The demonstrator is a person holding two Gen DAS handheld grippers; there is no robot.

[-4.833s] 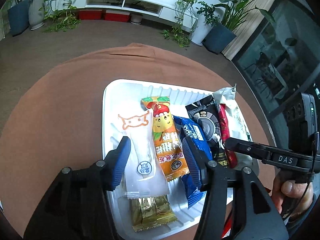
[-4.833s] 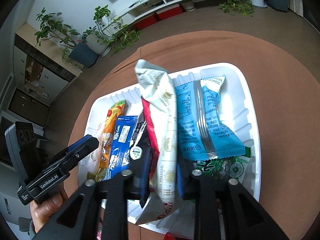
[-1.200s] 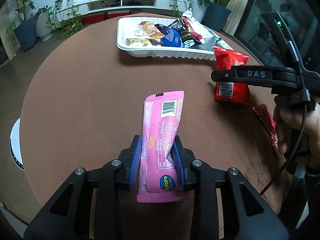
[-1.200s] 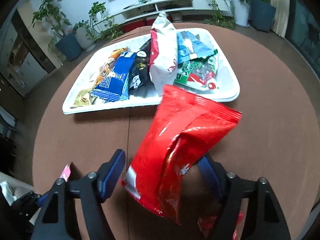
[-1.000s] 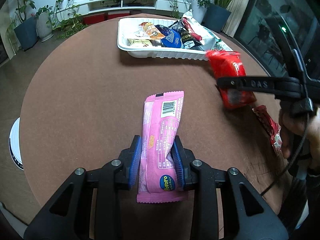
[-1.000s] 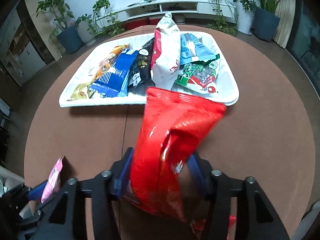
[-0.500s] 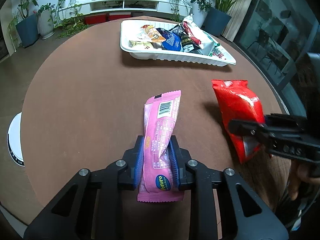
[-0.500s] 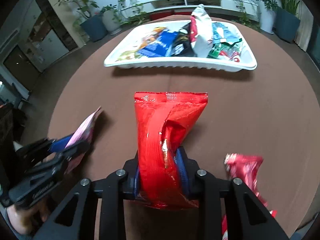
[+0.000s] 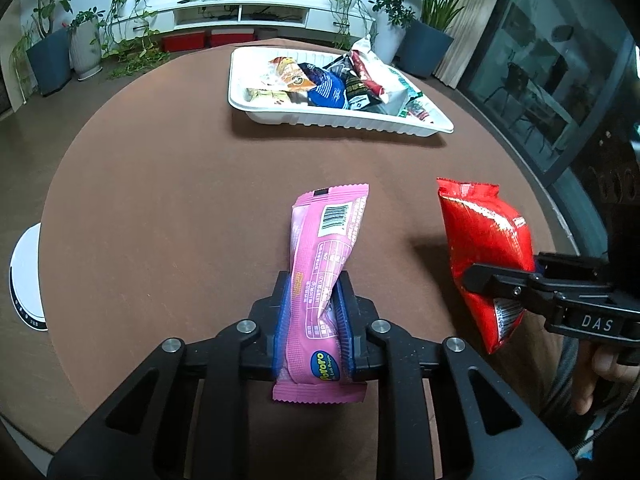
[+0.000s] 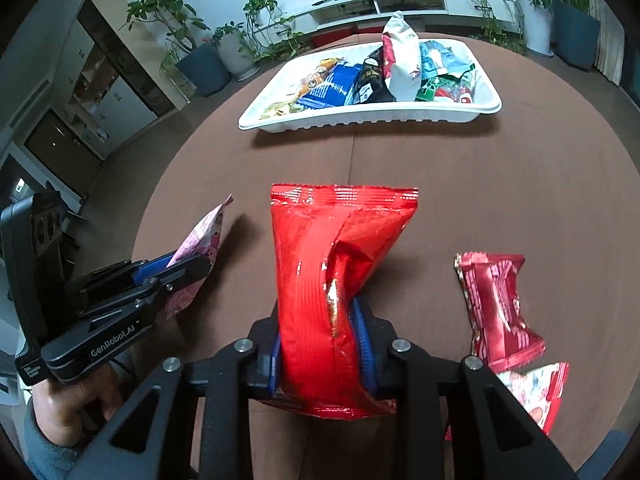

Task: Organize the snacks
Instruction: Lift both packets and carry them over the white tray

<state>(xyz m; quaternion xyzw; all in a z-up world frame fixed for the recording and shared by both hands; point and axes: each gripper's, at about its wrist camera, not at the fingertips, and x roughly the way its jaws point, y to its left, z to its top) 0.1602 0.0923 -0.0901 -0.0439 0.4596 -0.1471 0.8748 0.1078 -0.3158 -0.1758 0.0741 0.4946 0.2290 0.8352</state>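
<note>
1. A round brown table is seen under both tools; a white shelf and potted plants are placed far behind.
2. The pink packet is clamped in the left gripper.
3. The crumpled red bag is squeezed by the right gripper.
4. The white tray, filled with snacks, is located far ahead of both.

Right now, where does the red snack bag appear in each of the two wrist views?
Left wrist view: the red snack bag is at the right, clamped in the right gripper.
Right wrist view: the bag stands at the centre, between that gripper's own fingers.
Shared landmark: the white tray of snacks at the table's far side.
</note>
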